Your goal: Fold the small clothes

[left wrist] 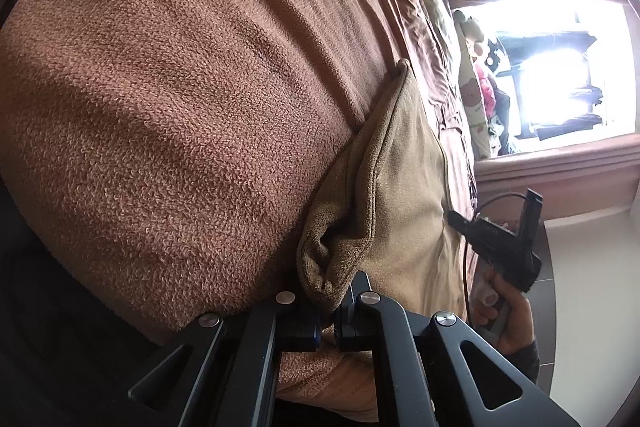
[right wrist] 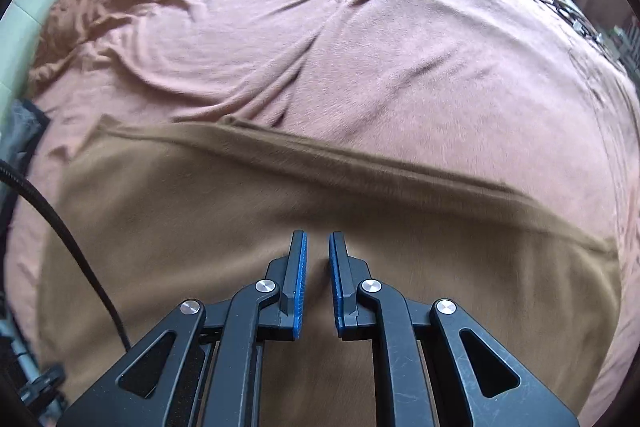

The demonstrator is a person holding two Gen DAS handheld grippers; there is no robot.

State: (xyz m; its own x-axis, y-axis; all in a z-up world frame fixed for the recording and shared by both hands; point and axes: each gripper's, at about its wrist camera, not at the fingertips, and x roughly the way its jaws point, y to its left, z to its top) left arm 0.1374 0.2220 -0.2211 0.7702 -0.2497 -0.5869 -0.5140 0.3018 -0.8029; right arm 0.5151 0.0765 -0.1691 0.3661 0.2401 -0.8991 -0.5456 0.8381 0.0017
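A brown fleece garment (left wrist: pixel 168 115) fills the left wrist view; its folded edge shows a tan inner side (left wrist: pixel 404 187). My left gripper (left wrist: pixel 327 311) is shut on a bunched corner of this garment. In the right wrist view the same garment (right wrist: pixel 200 227) lies flat on the bed. My right gripper (right wrist: pixel 318 247) hovers over it with the jaws a small gap apart and nothing between them. The right gripper also shows in the left wrist view (left wrist: pixel 504 235), held in a hand beside the garment's edge.
A rumpled pink-brown bedsheet (right wrist: pixel 320 47) covers the bed beyond the garment. A black cable (right wrist: pixel 72 247) runs at the left. A printed pillow (left wrist: pixel 474 95) and a bright window (left wrist: pixel 552 67) lie at the far end. A grey item (right wrist: pixel 20 139) sits at the bed's left edge.
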